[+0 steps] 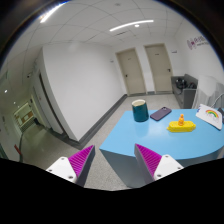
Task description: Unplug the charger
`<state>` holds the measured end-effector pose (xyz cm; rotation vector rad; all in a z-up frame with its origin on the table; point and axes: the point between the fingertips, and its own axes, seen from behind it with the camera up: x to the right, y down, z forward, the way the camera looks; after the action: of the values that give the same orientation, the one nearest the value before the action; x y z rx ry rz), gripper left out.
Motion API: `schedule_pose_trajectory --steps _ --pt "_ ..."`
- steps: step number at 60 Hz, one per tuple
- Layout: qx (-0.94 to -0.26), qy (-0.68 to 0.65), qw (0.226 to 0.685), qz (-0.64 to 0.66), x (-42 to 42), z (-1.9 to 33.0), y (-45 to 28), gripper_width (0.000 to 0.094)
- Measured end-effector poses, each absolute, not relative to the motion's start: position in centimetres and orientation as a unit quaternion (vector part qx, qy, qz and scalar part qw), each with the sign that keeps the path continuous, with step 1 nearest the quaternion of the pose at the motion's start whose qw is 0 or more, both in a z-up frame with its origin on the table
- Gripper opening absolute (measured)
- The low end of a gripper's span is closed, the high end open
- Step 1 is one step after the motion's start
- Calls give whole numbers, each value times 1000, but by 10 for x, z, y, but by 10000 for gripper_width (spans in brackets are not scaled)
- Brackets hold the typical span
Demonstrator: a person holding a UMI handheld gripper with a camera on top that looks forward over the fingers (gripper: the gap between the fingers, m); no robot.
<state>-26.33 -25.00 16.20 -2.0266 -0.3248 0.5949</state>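
While the claw (115, 166) rides high above the floor, its two fingers stand well apart, with a wide gap between the magenta pads (152, 158), and nothing sits in that gap or touches either finger. Through the gap only grey floor and the near edge of a light blue table (150, 135) can be seen.

No charger, plug or socket can be made out anywhere, so where the task's thing lies and how it looks cannot be told.

Beyond the fingers and off to the right, the table carries a few things, all well apart from the claw. A dark teal cylindrical container (140, 110) stands upright at the table's far left part. Just beside it to the right lies a flat dark item (162, 113), perhaps a phone or wallet; which one is unclear. Nearer the right finger sits a small yellow toy (181, 124), shaped like a boat or duck. Further right lies a white card with a rainbow drawing (211, 117).

Ahead and to the left of the fingers a white partition wall (70, 80) juts out, and far beyond the table stand two pale doors (145, 68).
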Motion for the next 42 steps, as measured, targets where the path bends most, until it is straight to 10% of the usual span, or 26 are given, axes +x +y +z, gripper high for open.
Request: schedule_pose_trajectory --steps 42 --pt "-850 -61 499 155 -155 114 -145 809"
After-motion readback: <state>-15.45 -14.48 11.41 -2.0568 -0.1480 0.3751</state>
